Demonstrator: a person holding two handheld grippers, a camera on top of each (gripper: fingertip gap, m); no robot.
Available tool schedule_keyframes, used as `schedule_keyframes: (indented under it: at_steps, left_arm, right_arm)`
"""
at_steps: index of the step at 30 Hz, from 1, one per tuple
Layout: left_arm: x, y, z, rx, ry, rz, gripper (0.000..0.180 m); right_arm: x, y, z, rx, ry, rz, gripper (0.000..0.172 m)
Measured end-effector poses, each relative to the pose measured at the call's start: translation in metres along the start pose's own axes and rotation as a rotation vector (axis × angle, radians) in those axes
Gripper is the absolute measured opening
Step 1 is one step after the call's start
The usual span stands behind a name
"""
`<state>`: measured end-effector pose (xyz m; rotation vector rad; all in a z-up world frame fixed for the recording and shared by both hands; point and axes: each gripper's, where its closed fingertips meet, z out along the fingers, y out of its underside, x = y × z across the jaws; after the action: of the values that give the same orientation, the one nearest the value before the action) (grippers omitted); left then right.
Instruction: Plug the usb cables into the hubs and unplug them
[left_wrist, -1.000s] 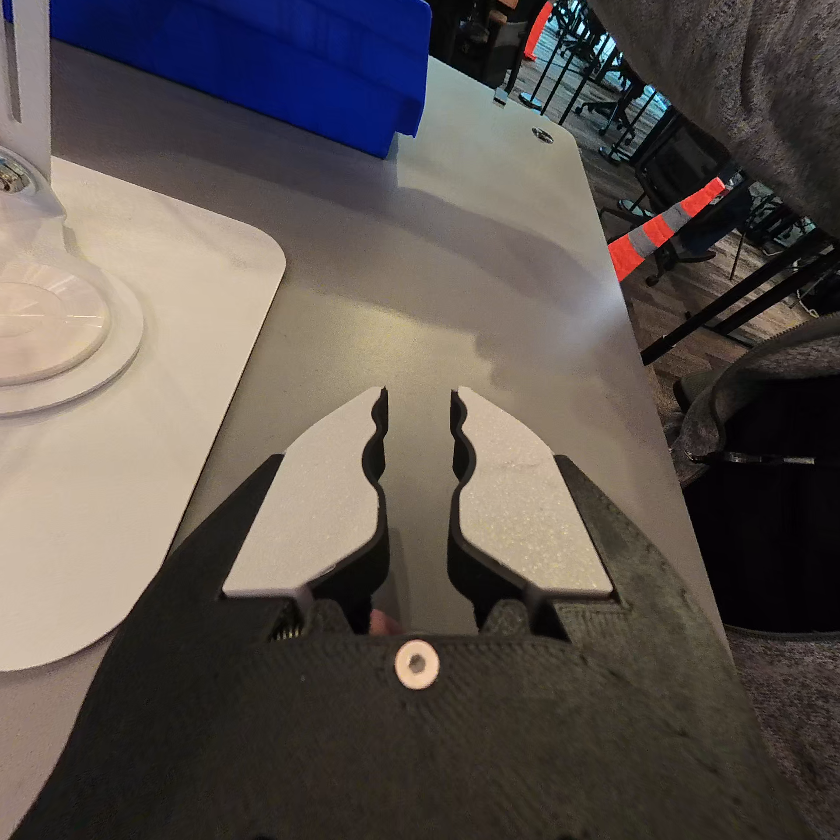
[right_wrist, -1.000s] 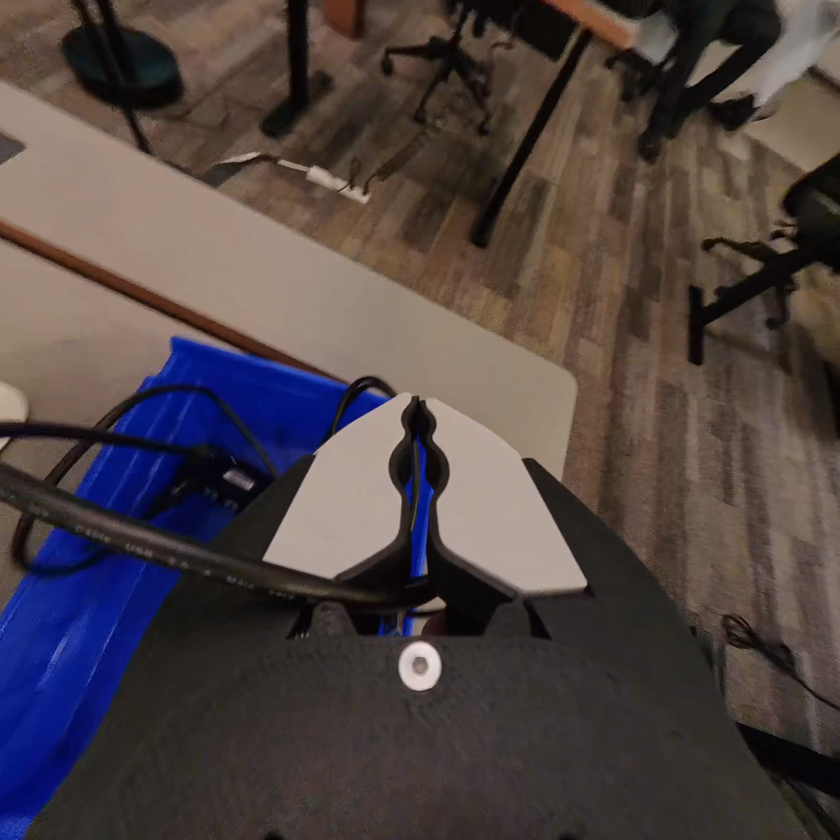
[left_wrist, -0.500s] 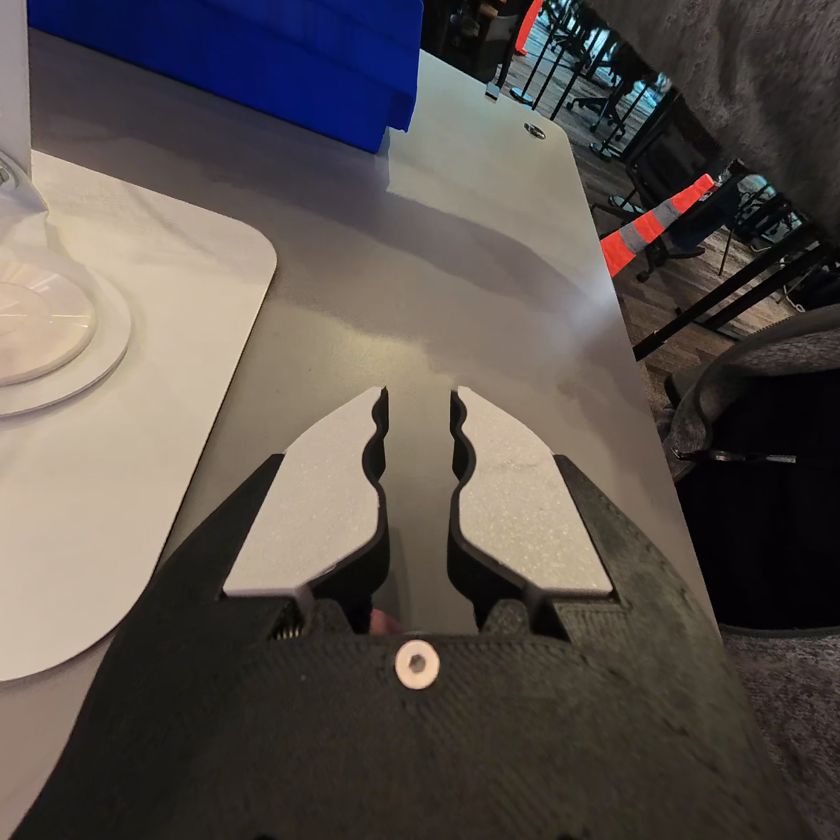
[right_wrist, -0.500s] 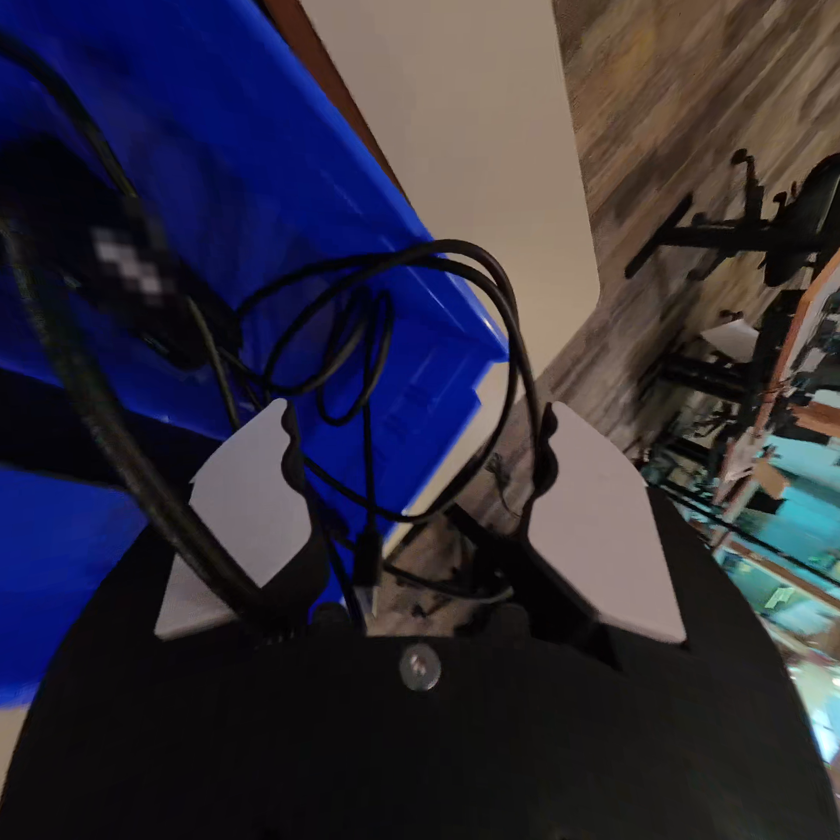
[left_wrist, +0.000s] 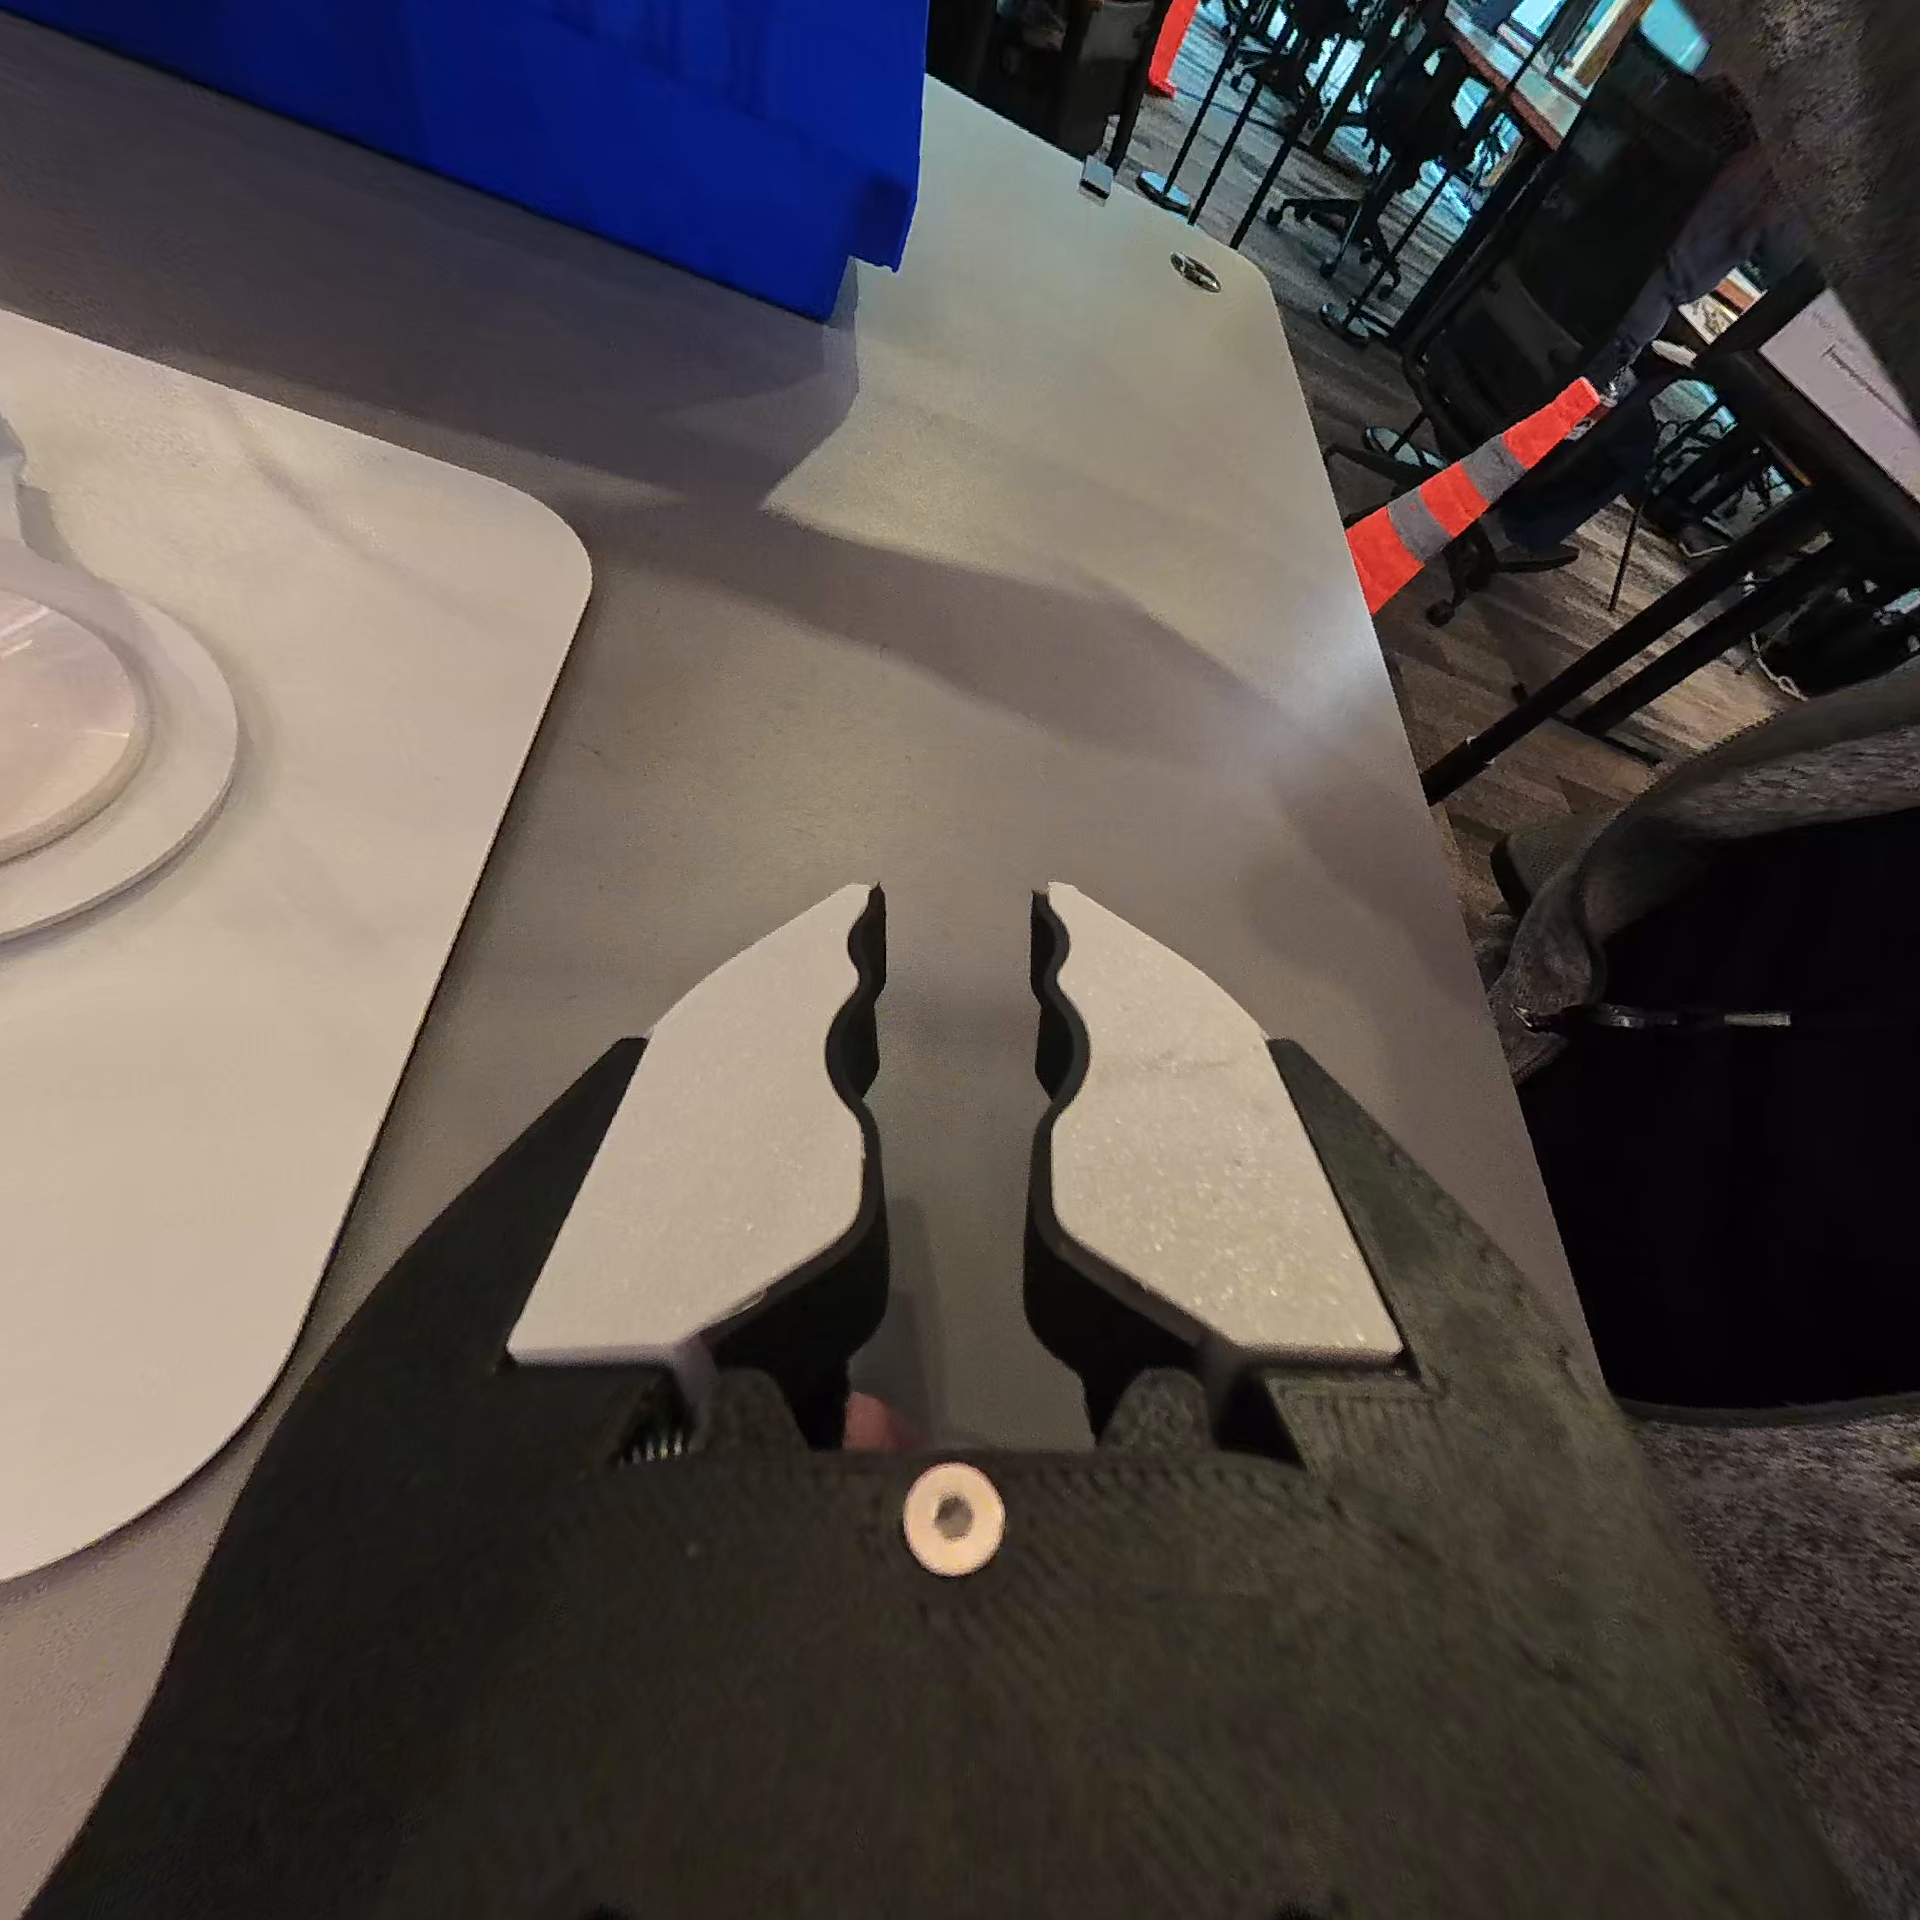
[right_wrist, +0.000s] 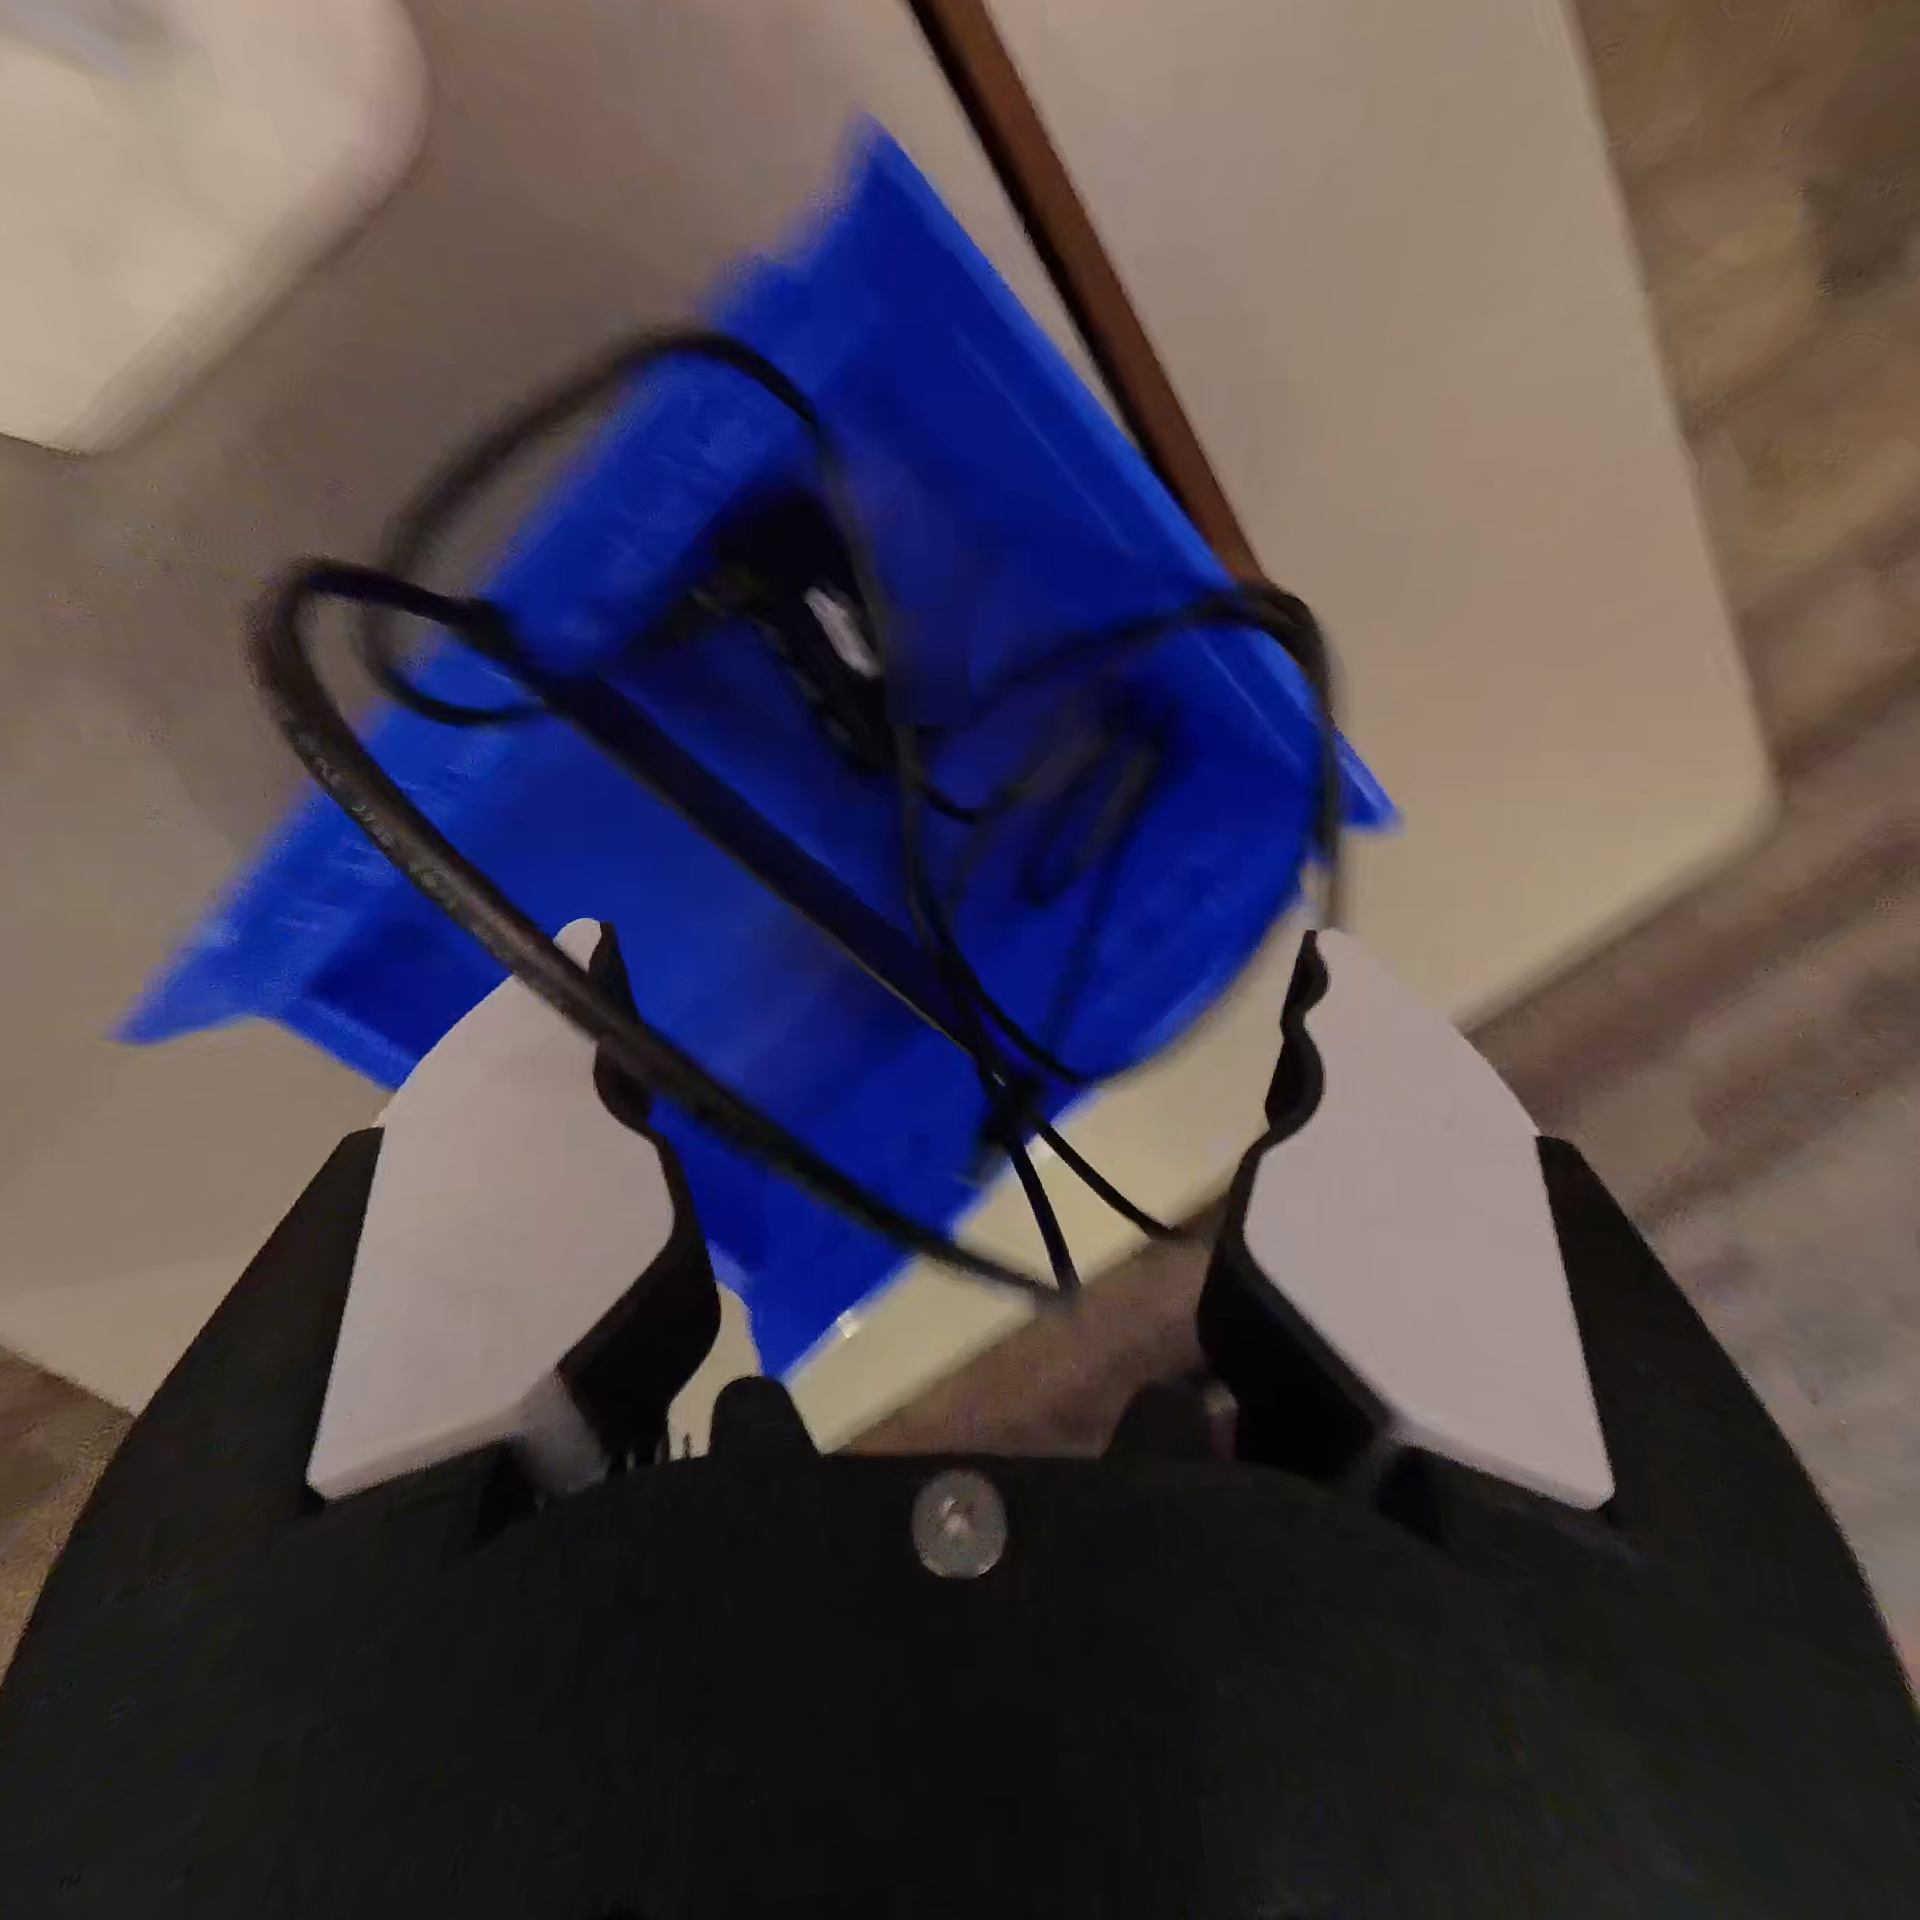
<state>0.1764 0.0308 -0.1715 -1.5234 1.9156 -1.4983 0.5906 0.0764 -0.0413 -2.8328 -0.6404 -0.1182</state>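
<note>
Left tongs (left_wrist: 956, 894) slightly apart, nothing between them, low over the grey table (left_wrist: 1039, 582). Right tongs (right_wrist: 951, 940) spread wide, gripping nothing (view blurred). Black cables (right_wrist: 436, 873) loop across its left finger (right_wrist: 499, 1195), trailing into the blue bin (right_wrist: 665, 935) below, on the table.

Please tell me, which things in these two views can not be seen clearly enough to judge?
- Right wrist view: motion blur smears the dark thing among the black cables inside the blue bin; whether it is a hub cannot be told.
- Right wrist view: the cables' plug ends are blurred.
- Left wrist view: the top edge cuts off the blue bin, so its contents are hidden.
- Left wrist view: the left edge cuts off the white base.
</note>
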Motion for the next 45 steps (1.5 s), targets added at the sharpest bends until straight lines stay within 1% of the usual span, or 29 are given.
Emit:
schedule_keyframes:
  at_steps: [1, 3, 5, 8, 9, 11, 12, 13, 14, 15, 16, 18, 19, 20, 22, 24, 25, 28, 29, 31, 32, 34, 36, 37, 38, 42, 43, 44, 45]
  left_arm:
    - [0.000, 0.001, 0.000, -0.004, 0.000, 0.001, 0.026]
    - [0.001, 0.001, 0.001, -0.009, 0.003, 0.003, 0.026]
    - [0.001, 0.001, 0.001, -0.009, 0.004, 0.001, 0.026]
    - [0.002, 0.001, 0.001, -0.004, 0.008, -0.006, 0.026]
    - [0.001, 0.001, 0.001, -0.002, 0.007, -0.008, 0.026]
    - [0.001, 0.001, 0.001, -0.001, 0.011, -0.013, 0.026]
    - [0.001, 0.001, 0.000, 0.000, 0.013, -0.016, 0.026]
    - [0.001, 0.001, 0.001, 0.000, 0.014, -0.015, 0.026]
    - [0.001, 0.001, 0.001, -0.003, 0.015, -0.014, 0.026]
    - [0.002, 0.002, 0.002, -0.009, 0.015, -0.012, 0.026]
    - [0.002, 0.002, 0.002, -0.013, 0.013, -0.009, 0.026]
    - [0.002, 0.003, 0.003, -0.019, 0.011, -0.002, 0.026]
    - [0.003, 0.003, 0.003, -0.021, 0.013, -0.003, 0.026]
    - [0.002, 0.003, 0.004, -0.025, 0.013, -0.004, 0.026]
    - [0.002, 0.004, 0.004, -0.027, 0.011, -0.005, 0.026]
    - [0.002, 0.003, 0.004, -0.025, 0.010, -0.007, 0.026]
    - [0.002, 0.003, 0.003, -0.021, 0.009, -0.007, 0.026]
    - [0.001, 0.002, 0.003, -0.013, 0.004, -0.010, 0.027]
    - [0.001, 0.002, 0.003, -0.014, 0.005, -0.008, 0.027]
    - [0.002, 0.003, 0.004, -0.021, 0.006, -0.003, 0.027]
    - [0.002, 0.003, 0.004, -0.021, 0.004, -0.002, 0.028]
    - [0.001, 0.003, 0.004, -0.021, 0.003, -0.001, 0.029]
    - [0.002, 0.002, 0.003, -0.014, -0.005, 0.004, 0.030]
    - [0.002, 0.002, 0.003, -0.007, -0.006, 0.004, 0.030]
    - [0.002, 0.000, 0.001, 0.006, -0.015, 0.009, 0.029]
    - [0.001, -0.001, -0.005, 0.039, -0.052, 0.014, 0.027]
    - [0.001, -0.002, -0.007, 0.043, -0.066, 0.020, 0.025]
    - [0.003, -0.001, -0.008, 0.046, -0.075, 0.031, 0.023]
    - [0.005, -0.002, -0.010, 0.052, -0.093, 0.049, 0.021]
  right_arm:
    - [0.003, 0.009, 0.005, -0.058, 0.020, -0.006, 0.127]
    - [-0.013, 0.006, 0.015, -0.040, -0.081, 0.018, 0.135]
    - [0.023, 0.003, 0.011, -0.028, 0.100, 0.090, 0.125]
    - [0.067, -0.017, -0.020, 0.184, 0.287, 0.256, 0.096]
    - [0.072, -0.023, -0.032, 0.265, 0.308, 0.281, 0.082]
    - [0.067, -0.023, -0.047, 0.357, 0.259, 0.312, 0.042]
    - [0.071, -0.014, -0.051, 0.362, 0.294, 0.313, 0.036]
    - [0.077, -0.002, -0.051, 0.361, 0.329, 0.343, 0.040]
    - [0.086, 0.018, -0.044, 0.328, 0.340, 0.419, 0.056]
    - [0.090, 0.039, -0.033, 0.282, 0.332, 0.482, 0.059]
    - [0.092, 0.056, -0.021, 0.240, 0.322, 0.520, 0.048]
    - [0.092, 0.081, -0.002, 0.176, 0.351, 0.547, 0.012]
    - [0.091, 0.088, 0.005, 0.164, 0.366, 0.547, 0.000]
    - [0.087, 0.084, 0.013, 0.191, 0.342, 0.546, 0.000]
    - [0.069, 0.054, 0.027, 0.311, 0.224, 0.505, 0.000]
    - [0.064, 0.055, 0.046, 0.192, 0.259, 0.428, 0.001]
    - [0.064, 0.052, 0.049, 0.179, 0.274, 0.398, 0.011]
    - [0.061, 0.034, 0.026, 0.337, 0.232, 0.456, 0.069]
    - [0.059, 0.034, 0.018, 0.366, 0.225, 0.464, 0.084]
    - [0.058, 0.044, 0.001, 0.366, 0.289, 0.428, 0.094]
    - [0.057, 0.047, -0.009, 0.412, 0.310, 0.434, 0.097]
    - [0.048, 0.048, -0.025, 0.547, 0.275, 0.478, 0.100]
    - [0.043, 0.058, -0.041, 0.645, 0.306, 0.510, 0.098]
    - [0.036, 0.064, -0.047, 0.675, 0.310, 0.516, 0.090]
    - [0.028, 0.068, -0.053, 0.710, 0.310, 0.515, 0.072]
    - [-0.010, 0.081, -0.075, 0.826, 0.393, 0.461, 0.022]
    - [-0.021, 0.085, -0.078, 0.849, 0.414, 0.452, 0.006]
    - [-0.031, 0.089, -0.080, 0.872, 0.446, 0.436, 0.001]
    - [-0.040, 0.092, -0.081, 0.885, 0.481, 0.421, 0.001]
